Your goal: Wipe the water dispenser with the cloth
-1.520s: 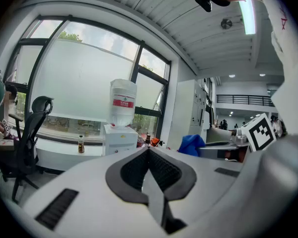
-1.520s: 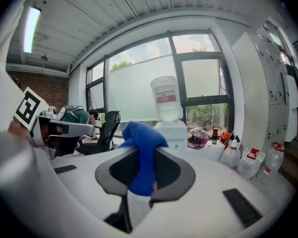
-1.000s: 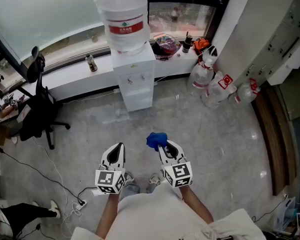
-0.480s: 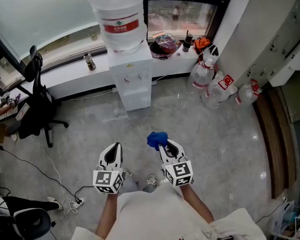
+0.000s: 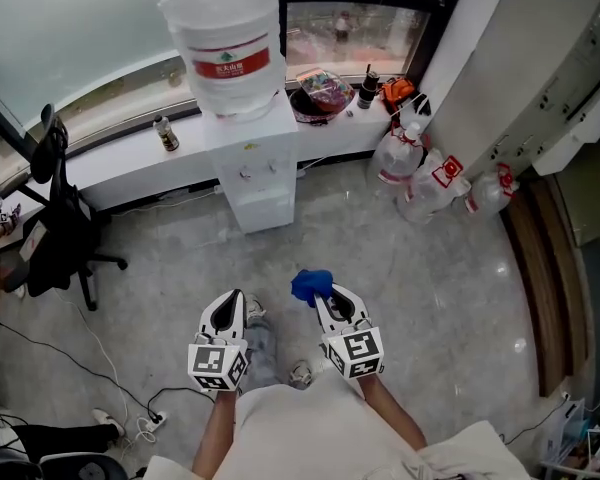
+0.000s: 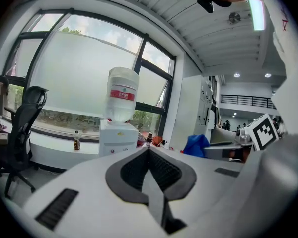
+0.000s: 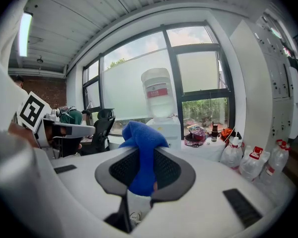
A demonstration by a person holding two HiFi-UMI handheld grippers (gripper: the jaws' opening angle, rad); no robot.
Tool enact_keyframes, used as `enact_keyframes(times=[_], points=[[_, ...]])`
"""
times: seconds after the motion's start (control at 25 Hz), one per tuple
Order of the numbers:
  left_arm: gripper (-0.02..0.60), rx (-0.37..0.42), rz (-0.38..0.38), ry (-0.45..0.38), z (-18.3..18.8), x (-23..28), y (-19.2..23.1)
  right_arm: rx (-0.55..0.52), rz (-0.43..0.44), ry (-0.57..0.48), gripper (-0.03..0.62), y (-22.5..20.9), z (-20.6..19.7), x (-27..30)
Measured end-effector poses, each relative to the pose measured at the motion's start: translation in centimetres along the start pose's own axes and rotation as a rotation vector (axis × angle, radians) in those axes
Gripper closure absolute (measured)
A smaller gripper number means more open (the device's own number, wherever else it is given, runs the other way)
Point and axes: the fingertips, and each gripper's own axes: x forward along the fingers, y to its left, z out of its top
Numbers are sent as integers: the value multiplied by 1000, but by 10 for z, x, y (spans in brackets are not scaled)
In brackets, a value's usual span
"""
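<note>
Your right hand-held gripper (image 5: 325,298) is clamped on a soft, crumpled blue cloth (image 5: 311,284), which bunches up between its ribbed dark pads (image 7: 123,168). Your left hand-held gripper (image 5: 234,300) has its jaws pressed together on nothing. Well ahead across the glossy stone floor (image 5: 410,268) stands the boxy white water dispenser (image 5: 252,163), topped by a rounded translucent bottle (image 5: 222,38).

The cloth (image 5: 311,285) is bright blue. The water dispenser (image 5: 250,168) is white, and its bottle (image 5: 223,18) is cloudy white with a red label. The left gripper (image 5: 234,298) and right gripper (image 5: 327,298) are white with black-and-white square markers. The floor (image 5: 180,258) is mottled grey. The chair (image 5: 60,238) at 9 o'clock is black.
</note>
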Motion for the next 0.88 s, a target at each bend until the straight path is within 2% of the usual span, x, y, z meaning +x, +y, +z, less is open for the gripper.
enact_keyframes(times=[0.2,0.64,0.76,0.88], points=[[571,-16,-17,6,10,48,41,-4,-13,18,514,-11,13,62],[571,-22,-50,27,51,150,155,-27,-42,30,514,-26,69,217],[571,-18,-69,36,44,175,176,-25,-61,19,514,-38,72,248],[571,-12,-86,26,22,199,194,-32,-73,1,514,-52,57,277]])
